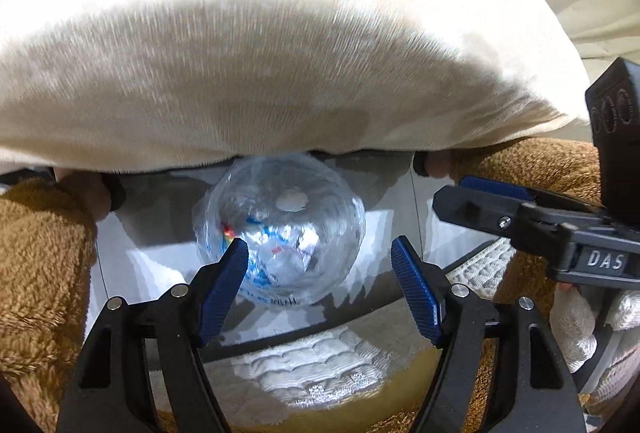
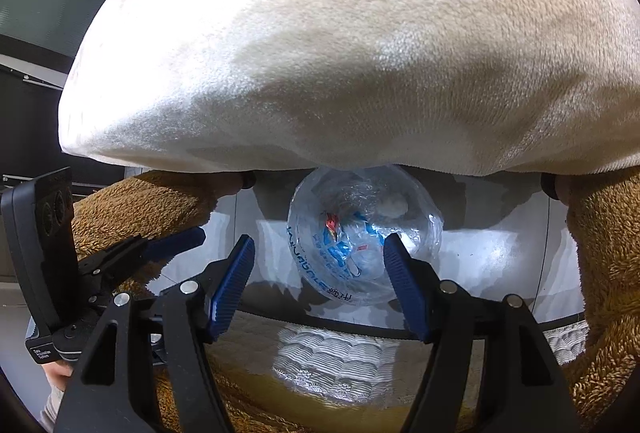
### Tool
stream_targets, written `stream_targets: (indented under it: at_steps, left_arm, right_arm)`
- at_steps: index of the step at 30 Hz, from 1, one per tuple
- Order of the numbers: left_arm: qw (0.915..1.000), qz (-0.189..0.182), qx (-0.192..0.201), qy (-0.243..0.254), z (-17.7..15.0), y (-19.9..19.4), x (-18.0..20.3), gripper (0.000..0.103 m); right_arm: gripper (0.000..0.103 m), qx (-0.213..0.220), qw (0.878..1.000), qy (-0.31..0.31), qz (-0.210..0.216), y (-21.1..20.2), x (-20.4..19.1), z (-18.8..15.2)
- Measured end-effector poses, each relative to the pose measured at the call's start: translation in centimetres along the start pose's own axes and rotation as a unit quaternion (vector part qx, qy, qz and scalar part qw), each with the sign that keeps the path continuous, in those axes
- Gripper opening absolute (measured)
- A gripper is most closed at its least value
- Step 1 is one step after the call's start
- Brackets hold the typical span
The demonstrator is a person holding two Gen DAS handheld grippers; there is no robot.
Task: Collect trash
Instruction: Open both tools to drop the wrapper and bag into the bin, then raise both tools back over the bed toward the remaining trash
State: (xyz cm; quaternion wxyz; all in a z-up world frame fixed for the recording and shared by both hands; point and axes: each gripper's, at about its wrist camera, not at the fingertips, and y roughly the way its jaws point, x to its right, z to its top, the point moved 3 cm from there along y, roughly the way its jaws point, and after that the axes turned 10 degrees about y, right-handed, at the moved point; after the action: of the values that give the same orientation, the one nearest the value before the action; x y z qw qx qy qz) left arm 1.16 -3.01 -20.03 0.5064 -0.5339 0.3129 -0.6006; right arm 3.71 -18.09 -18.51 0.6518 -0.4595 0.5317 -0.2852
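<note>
A crumpled clear plastic bottle (image 1: 280, 229) with a blue-and-red label lies end-on under a big cream plush belly (image 1: 260, 81), on a grey-white surface. It also shows in the right wrist view (image 2: 360, 237). My left gripper (image 1: 320, 265) is open, its blue pads on either side of the bottle's near end, not touching. My right gripper (image 2: 318, 265) is open, its right pad in front of the bottle. Each gripper shows in the other's view: the right one (image 1: 520, 209), the left one (image 2: 132, 253).
A large brown plush toy (image 1: 44, 265) with a cream belly (image 2: 360, 53) hangs over the bottle, its brown legs (image 2: 600, 273) on both sides. A white quilted mattress (image 1: 320, 373) lies below. Dark window blinds (image 2: 44, 9) are at left.
</note>
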Motion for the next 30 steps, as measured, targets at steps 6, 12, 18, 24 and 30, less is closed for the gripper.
stream_targets:
  at_steps: [6, 12, 18, 24, 30]
  left_arm:
    - [0.9987, -0.003, 0.049, 0.012, 0.6, -2.2, 0.2, 0.072]
    - [0.9917, -0.008, 0.120, 0.046, 1.2, -5.5, 1.0, 0.072]
    - [0.9810, -0.009, 0.184, 0.060, 2.4, -8.8, 0.8, 0.072]
    - [0.9698, 0.010, 0.230, 0.080, 5.1, -12.2, 0.4, 0.073]
    - [0.9596, 0.035, 0.263, 0.092, 8.6, -14.4, -0.6, 0.072]
  right_arm:
    - [0.067, 0.051, 0.998, -0.045, 0.008, -2.4, -1.1, 0.1]
    - [0.067, 0.120, 0.986, -0.095, 0.059, -6.0, -2.4, 0.0]
    - [0.067, 0.199, 0.969, -0.136, 0.061, -9.7, -3.2, 0.9]
    - [0.067, 0.249, 0.954, -0.156, 0.059, -12.7, -4.0, 3.8]
    - [0.067, 0.281, 0.942, -0.175, 0.047, -14.0, -4.4, 7.4]
